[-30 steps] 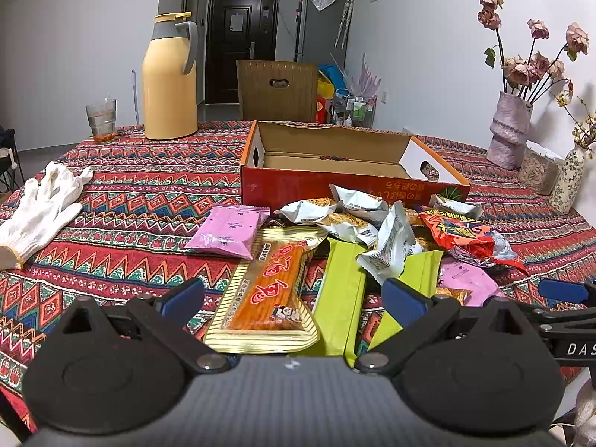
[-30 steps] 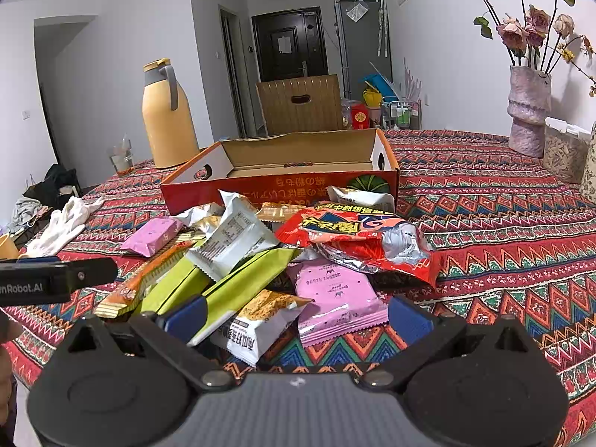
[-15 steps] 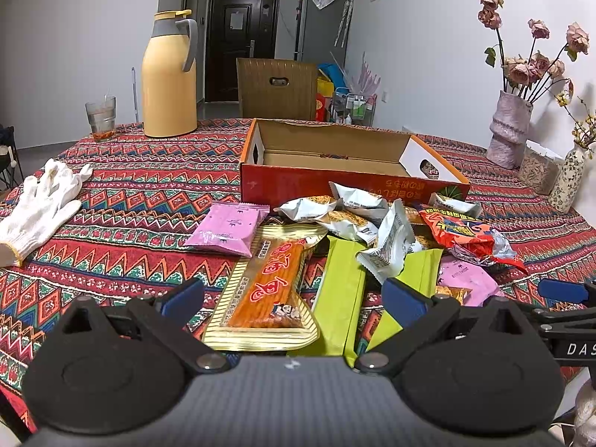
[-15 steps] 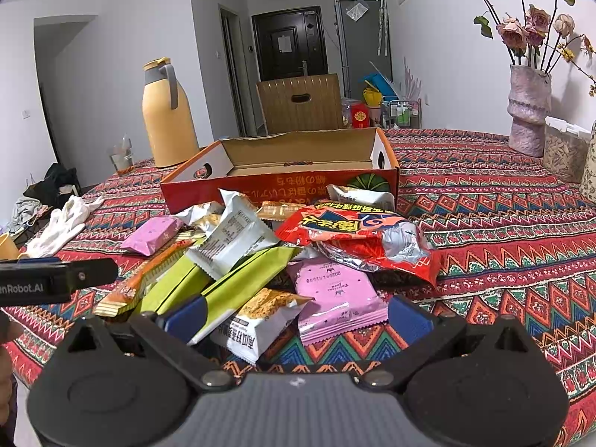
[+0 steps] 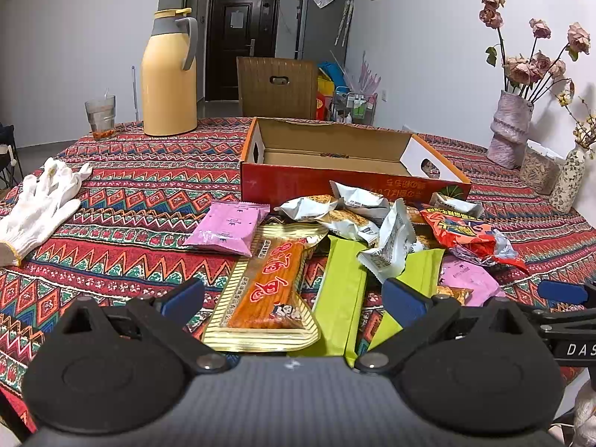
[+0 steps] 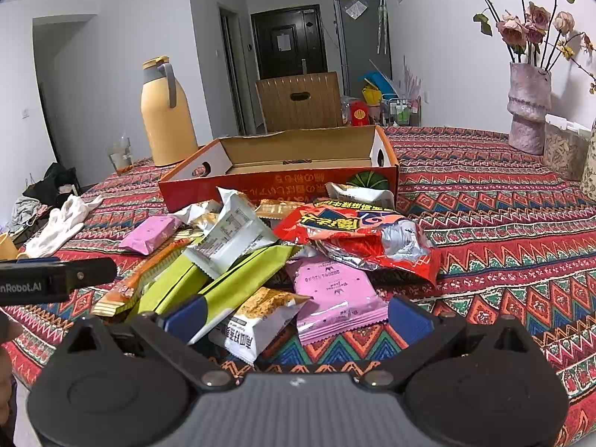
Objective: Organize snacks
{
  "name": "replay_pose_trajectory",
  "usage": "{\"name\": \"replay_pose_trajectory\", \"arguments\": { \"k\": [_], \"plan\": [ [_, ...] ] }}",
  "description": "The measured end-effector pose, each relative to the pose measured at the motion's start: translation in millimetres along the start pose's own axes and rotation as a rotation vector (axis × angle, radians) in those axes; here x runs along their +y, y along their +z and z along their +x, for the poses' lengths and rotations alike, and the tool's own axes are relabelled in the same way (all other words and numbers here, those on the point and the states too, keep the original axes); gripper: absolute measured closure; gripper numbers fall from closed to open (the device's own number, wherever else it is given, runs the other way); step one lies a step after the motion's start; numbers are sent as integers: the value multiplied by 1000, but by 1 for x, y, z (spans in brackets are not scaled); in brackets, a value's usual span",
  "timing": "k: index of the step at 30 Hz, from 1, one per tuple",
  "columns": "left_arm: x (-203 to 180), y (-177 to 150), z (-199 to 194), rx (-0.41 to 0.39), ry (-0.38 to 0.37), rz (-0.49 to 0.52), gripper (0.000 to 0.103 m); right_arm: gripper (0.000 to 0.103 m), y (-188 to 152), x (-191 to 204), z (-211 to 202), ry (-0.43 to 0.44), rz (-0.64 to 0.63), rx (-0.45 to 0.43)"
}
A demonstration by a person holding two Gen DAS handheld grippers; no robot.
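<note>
**Both grippers hanging open over the near edge of the snack pile**

The left gripper (image 5: 293,298) is hovering with its jaws spread wide and nothing between the pads; the near end of the orange-and-gold snack pack (image 5: 268,290) is lying in the gap, its lowest edge cut off by the gripper body. This pack is flat, striped gold at the border with red characters on orange, and its long axis is running away from the jaws toward the box. Just inside the right-hand jaw, two lime-green packs (image 5: 342,290) are lying lengthwise too, their near ends hidden behind the gripper.

The right gripper (image 6: 296,316) is likewise standing wide open and holding nothing. Between its jaws a white-and-orange packet (image 6: 257,320) and a pink packet (image 6: 335,294) are lying flat, the pink one pointing away; its print is too small to read.

Beyond the jaws, white crinkled packets (image 5: 387,242) are overlapping one another, so their outlines are hard to separate. A torn red foil bag (image 6: 357,238) is sprawling crosswise to the far right. Another pink packet (image 5: 229,227) is sitting apart, beyond the left-hand jaw.

Farthest, the open red cardboard box (image 5: 298,182) is standing broadside to both grippers on the patterned tablecloth (image 5: 141,193).
</note>
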State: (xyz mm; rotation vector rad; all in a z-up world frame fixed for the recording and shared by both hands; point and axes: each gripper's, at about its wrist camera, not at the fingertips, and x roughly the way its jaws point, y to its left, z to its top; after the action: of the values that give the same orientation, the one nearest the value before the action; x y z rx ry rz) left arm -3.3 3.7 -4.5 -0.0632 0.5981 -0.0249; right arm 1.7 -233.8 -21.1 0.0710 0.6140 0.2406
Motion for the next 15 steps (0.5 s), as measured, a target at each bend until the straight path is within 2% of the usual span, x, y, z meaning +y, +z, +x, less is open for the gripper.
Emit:
{"name": "replay_pose_trajectory", "arguments": {
  "k": [11, 15],
  "plan": [
    [3, 5, 13, 19, 11, -4, 0, 0, 3, -6, 13, -18, -6, 29],
    [6, 10, 22, 25, 21, -16, 0, 12, 7, -16, 24, -29, 4, 52]
  ]
}}
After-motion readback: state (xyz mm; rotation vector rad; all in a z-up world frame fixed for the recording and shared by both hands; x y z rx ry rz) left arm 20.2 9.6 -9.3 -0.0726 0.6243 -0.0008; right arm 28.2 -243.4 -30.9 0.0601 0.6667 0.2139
